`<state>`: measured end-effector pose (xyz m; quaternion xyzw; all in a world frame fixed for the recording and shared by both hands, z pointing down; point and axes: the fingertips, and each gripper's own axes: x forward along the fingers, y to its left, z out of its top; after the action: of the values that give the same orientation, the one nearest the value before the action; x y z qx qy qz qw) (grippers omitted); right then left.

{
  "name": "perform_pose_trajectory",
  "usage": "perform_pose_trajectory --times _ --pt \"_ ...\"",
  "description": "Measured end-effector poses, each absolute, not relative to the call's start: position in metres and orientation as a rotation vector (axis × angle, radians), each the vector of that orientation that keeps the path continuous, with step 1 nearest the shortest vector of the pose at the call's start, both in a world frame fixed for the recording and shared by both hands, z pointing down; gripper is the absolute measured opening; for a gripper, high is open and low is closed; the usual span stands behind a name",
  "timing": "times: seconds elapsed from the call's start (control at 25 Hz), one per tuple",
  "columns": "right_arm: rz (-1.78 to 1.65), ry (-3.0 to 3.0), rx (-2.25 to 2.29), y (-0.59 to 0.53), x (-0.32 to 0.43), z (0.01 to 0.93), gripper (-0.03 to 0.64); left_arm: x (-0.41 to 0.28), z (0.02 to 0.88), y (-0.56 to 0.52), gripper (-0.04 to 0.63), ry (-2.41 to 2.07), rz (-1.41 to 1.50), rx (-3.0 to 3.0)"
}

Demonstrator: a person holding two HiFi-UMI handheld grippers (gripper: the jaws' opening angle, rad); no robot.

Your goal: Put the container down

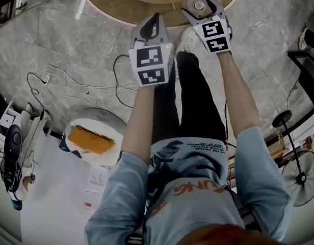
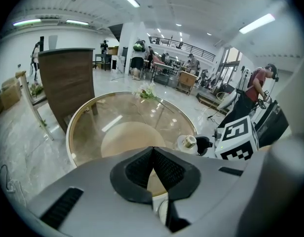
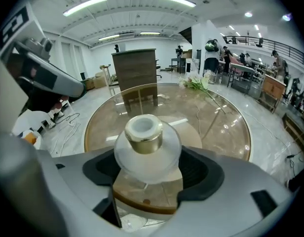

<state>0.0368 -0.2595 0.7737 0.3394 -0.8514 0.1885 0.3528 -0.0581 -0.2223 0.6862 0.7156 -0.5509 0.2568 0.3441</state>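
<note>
The container (image 3: 146, 144) is a small frosted-glass bottle with a gold collar and white mouth. It stands upright between the dark pads of my right gripper (image 3: 153, 171), which is shut on its round body, held above the near rim of the round glass table (image 3: 226, 127). From the head view the container (image 1: 198, 5) shows over the table edge in the right gripper (image 1: 200, 6). My left gripper (image 1: 156, 20) hovers beside it to the left, jaws shut on nothing; the left gripper (image 2: 153, 152) points across the glass table (image 2: 93, 122), with the container (image 2: 187, 143) to its right.
A bunch of white flowers (image 3: 196, 83) lies on the far side of the table, with a wooden cabinet (image 3: 135, 68) beyond. On the floor lie cables (image 1: 70, 80), a round stool with an orange item (image 1: 90, 139), and a fan (image 1: 302, 175) at the right. People work in the background.
</note>
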Motion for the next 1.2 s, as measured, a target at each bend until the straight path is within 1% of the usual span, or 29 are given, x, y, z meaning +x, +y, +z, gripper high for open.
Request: perform_pose_trajectory --times 0.2,0.44,0.56,0.8,0.92,1.04,1.2 --pt "0.569 -2.171 0.948 -0.243 0.062 0.732 0.359 -0.083 0.634 -0.230 0.025 -1.515 0.550 1.820" --pt "0.685 -2.194 1.097 -0.225 0.084 0.632 0.214 -0.097 0.533 -0.228 0.025 -1.589 0.407 1.840" --pt "0.712 -2.228 1.200 -0.221 0.083 0.577 0.165 -0.103 0.486 -0.219 0.025 -1.596 0.351 1.859" --pt "0.681 -2.380 1.342 -0.264 0.037 0.483 0.071 -0.130 0.411 -0.243 0.024 -1.647 0.233 1.935" --pt "0.752 -2.449 1.433 -0.267 0.019 0.435 0.021 -0.152 0.387 -0.240 0.025 -1.698 0.136 1.866" --pt "0.828 -2.544 1.506 -0.266 0.004 0.383 0.012 -0.168 0.365 -0.238 0.025 -1.732 0.053 1.800" --pt "0.793 -2.628 1.513 -0.288 -0.017 0.321 0.011 -0.165 0.306 -0.258 0.025 -1.723 0.037 1.959"
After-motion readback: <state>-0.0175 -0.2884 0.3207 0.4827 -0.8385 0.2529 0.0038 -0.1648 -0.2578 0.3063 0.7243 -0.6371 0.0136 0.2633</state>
